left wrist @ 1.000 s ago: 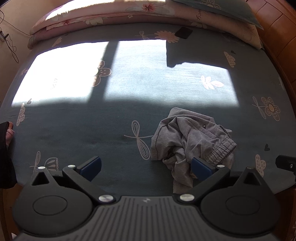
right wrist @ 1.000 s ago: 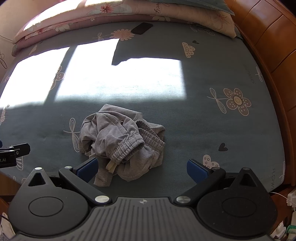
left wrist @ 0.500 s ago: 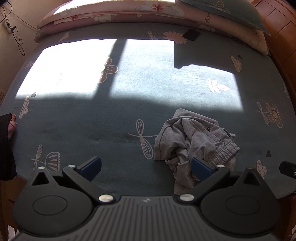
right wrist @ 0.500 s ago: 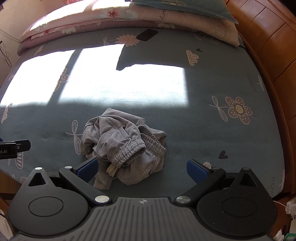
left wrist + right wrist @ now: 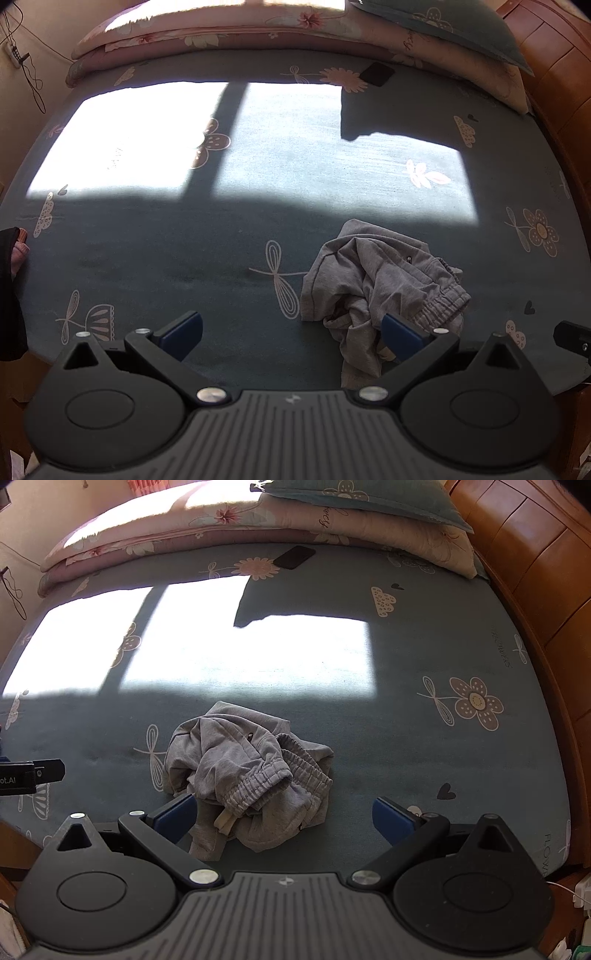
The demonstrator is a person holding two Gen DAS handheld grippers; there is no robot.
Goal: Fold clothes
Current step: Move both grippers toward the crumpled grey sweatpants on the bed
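Note:
A crumpled pair of grey sweatpants [image 5: 380,284] lies in a heap near the front edge of the bed, with the elastic waistband [image 5: 266,782] on its near right side. My left gripper [image 5: 291,334] is open and empty, above the bed's front edge, the heap by its right finger. My right gripper [image 5: 284,814] is open and empty, the heap just past its left finger [image 5: 173,818]. The left gripper's tip [image 5: 33,775] shows at the left of the right wrist view, and the right gripper's tip [image 5: 572,338] at the right of the left wrist view.
The bed has a blue-grey sheet [image 5: 166,258] with flower and dragonfly prints and a bright sun patch [image 5: 221,653]. Folded pink quilts [image 5: 166,535] and a pillow [image 5: 369,498] lie at the far end, a black phone [image 5: 295,556] before them. A wooden headboard [image 5: 535,572] runs along the right.
Both grippers have pulled back and tilted up a little, so more of the far end of the bed shows. The sweatpants have not moved. Both grippers stay open.

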